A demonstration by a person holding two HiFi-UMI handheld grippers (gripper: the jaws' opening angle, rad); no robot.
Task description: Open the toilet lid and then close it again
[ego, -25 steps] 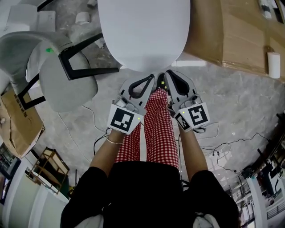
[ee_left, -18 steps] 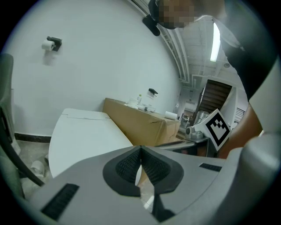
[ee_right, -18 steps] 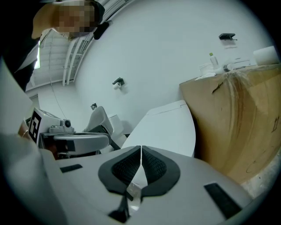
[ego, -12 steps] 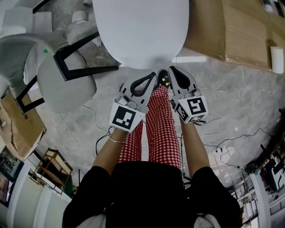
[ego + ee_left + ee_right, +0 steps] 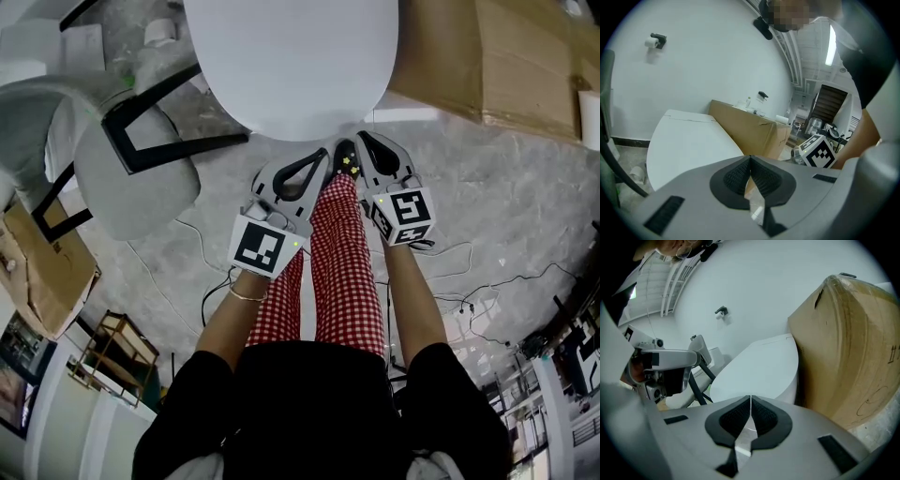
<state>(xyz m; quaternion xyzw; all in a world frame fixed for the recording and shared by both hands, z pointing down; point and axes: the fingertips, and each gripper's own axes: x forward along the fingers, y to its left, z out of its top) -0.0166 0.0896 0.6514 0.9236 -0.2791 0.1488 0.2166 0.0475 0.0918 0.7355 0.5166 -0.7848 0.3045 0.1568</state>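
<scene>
Forward of its earlier spot, the right gripper (image 5: 364, 141) nears the closed toilet lid's (image 5: 291, 56) front edge beside the left gripper (image 5: 322, 160), both with jaws pressed together on nothing.

Grey mottled floor (image 5: 506, 187) with thin cables (image 5: 521, 277) trailing across it. A grey chair (image 5: 131, 178) with a black frame stands at left and a large cardboard box (image 5: 497, 66) at right. The wall (image 5: 708, 61) is plain white, with a toilet roll holder (image 5: 656, 41) mounted on it. A strip light (image 5: 830, 40) glows overhead.
</scene>
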